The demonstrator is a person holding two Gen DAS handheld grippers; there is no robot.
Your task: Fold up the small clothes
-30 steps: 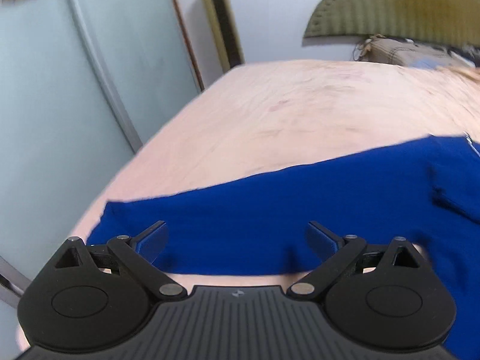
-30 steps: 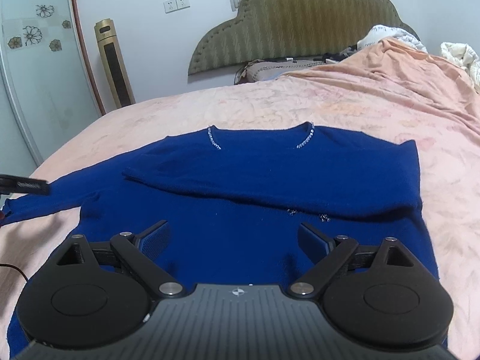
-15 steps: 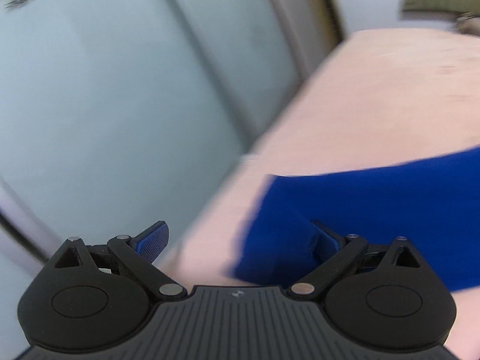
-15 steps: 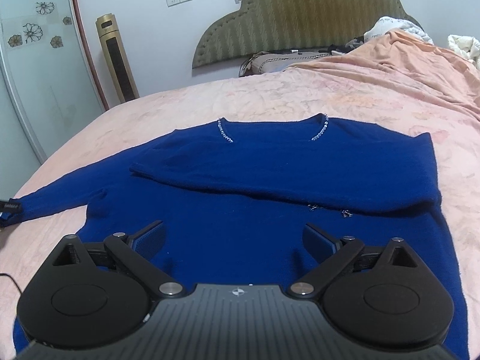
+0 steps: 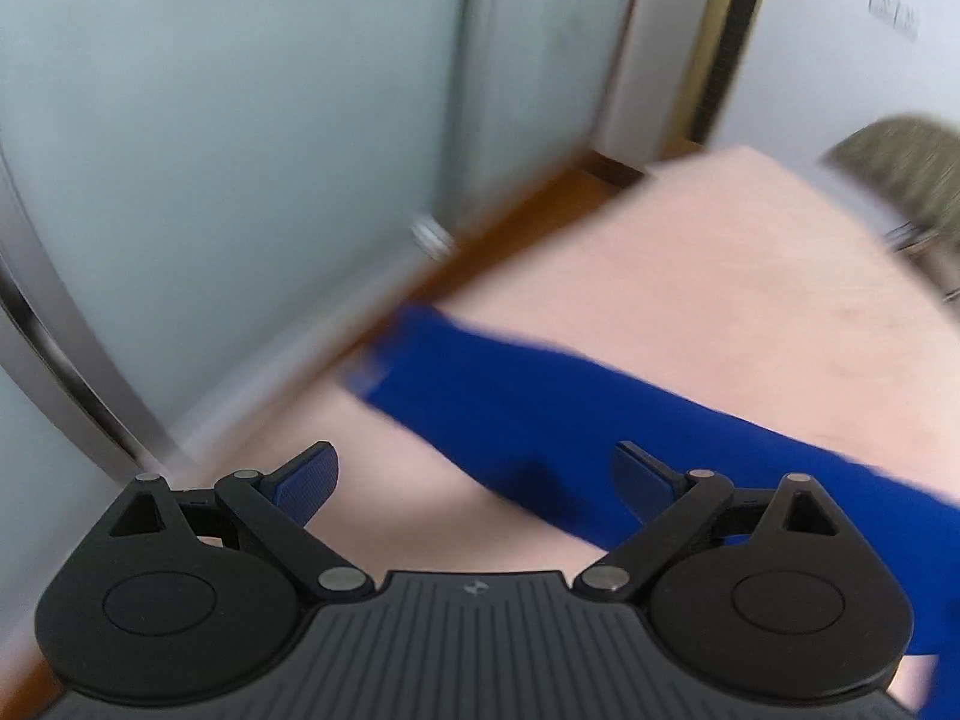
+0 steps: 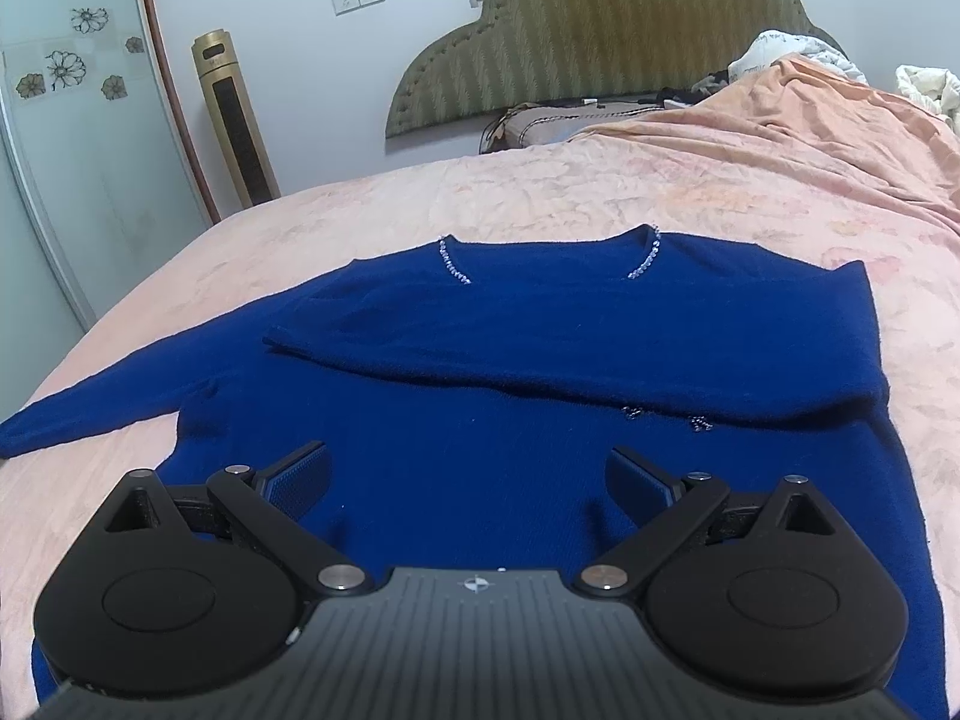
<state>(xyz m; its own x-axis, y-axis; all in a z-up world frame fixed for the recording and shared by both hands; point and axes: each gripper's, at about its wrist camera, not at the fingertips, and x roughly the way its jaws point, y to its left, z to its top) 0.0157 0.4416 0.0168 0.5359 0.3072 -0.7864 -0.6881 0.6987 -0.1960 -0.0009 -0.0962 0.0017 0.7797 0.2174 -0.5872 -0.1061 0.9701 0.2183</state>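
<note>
A royal blue sweater (image 6: 540, 372) with a beaded neckline lies flat on the pink bed. Its right sleeve is folded across the chest. Its left sleeve (image 6: 84, 414) stretches out to the left. My right gripper (image 6: 468, 480) is open and empty, hovering over the sweater's lower body. In the blurred left wrist view the left sleeve (image 5: 540, 414) runs from lower right to its cuff near the bed's edge. My left gripper (image 5: 474, 480) is open and empty, just above the sleeve near the cuff end.
The pink bedspread (image 6: 600, 192) covers the bed. A padded olive headboard (image 6: 600, 36) stands at the back, with crumpled bedding (image 6: 798, 60) at the far right. A gold tower fan (image 6: 234, 120) and glass wardrobe doors (image 5: 210, 150) stand left of the bed's edge.
My left gripper has swung left along the outstretched sleeve to its cuff end, near the bed's edge. The right gripper has drifted slightly; the sweater has not moved.
</note>
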